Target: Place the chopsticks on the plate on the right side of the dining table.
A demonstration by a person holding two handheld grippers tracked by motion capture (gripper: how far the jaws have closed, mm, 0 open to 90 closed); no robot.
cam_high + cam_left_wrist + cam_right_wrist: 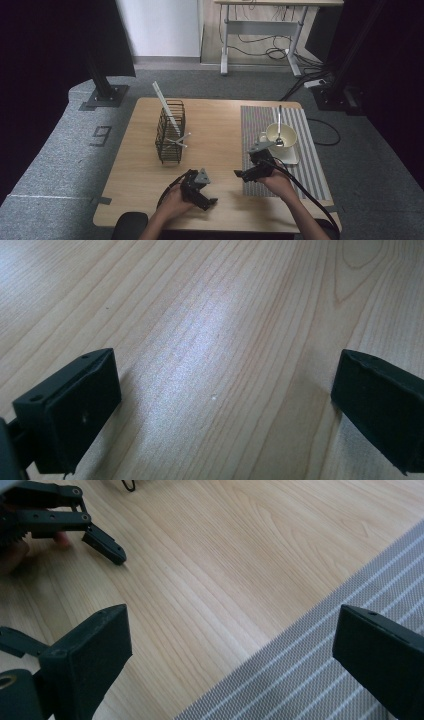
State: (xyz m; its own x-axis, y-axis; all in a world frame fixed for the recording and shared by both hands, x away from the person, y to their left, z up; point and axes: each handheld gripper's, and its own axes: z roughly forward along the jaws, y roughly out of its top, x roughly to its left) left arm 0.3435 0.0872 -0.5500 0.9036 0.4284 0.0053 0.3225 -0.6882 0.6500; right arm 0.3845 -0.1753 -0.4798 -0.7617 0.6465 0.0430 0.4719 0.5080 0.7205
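Observation:
My left gripper (204, 194) rests low over the near middle of the wooden table (215, 125), jaws wide open on bare wood (225, 405). My right gripper (246, 169) hovers at the left edge of a grey striped placemat (315, 170), open and holding nothing (230, 655). The mat's edge (310, 670) runs under its right jaw. The left gripper (100, 542) also appears at the top left of the right gripper view. A cream cup (281, 135) with a spoon (279, 122) in it stands on a saucer (291, 157) on the mat.
A black wire rack (170, 132) stands on the left half of the table, holding a tilted white plate (166, 106) and a white utensil (181, 141). Black stands and cables sit on the grey floor beyond the table.

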